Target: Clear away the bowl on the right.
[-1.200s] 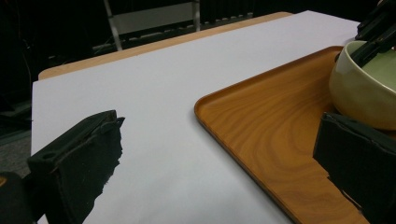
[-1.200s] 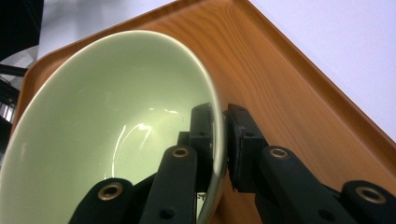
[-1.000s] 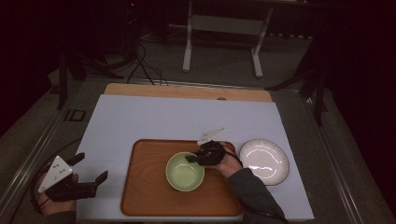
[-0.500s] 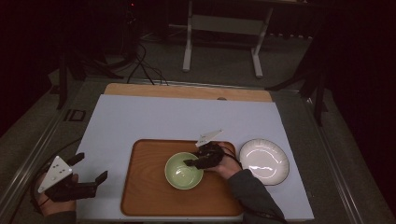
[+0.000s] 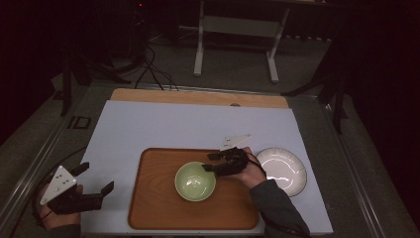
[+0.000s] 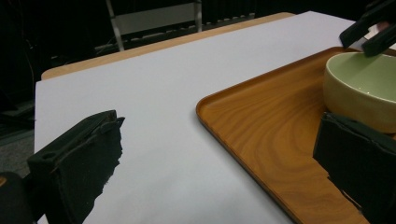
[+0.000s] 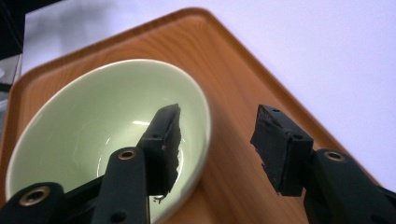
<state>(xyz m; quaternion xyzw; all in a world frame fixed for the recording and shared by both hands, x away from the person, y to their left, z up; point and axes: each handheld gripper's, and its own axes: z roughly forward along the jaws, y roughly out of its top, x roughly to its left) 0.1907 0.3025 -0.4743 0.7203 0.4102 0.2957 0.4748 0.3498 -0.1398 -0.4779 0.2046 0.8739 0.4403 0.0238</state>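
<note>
Not much has changed since a second ago: the right gripper (image 5: 212, 162) has crept a touch further left along the green bowl's (image 5: 195, 181) rim, the bowl has barely shifted, and the left gripper (image 5: 95, 179) is parked where it was.

High view, taking the wooden tray (image 5: 153, 208) as the landmark: one tray, one green bowl sitting on it right of its middle, and one white plate (image 5: 282, 170) just off the tray's right edge on the pale mat (image 5: 163, 124). Two grippers. The right one hangs over the bowl's upper right rim, the left one is off the tray's lower left corner, well apart from the bowl.

Left gripper view: its jaws are spread wide with nothing between them, the tray's corner and the bowl (image 6: 362, 91) ahead on the right, and the other gripper (image 6: 369, 35) over the bowl's far rim.

Right gripper view: jaws open and straddling the bowl's (image 7: 88, 135) wall, one pad (image 7: 166, 140) inside the bowl, the other pad (image 7: 278, 144) outside over the tray (image 7: 233, 84). Not clamped, there's a gap on the outer side.
</note>
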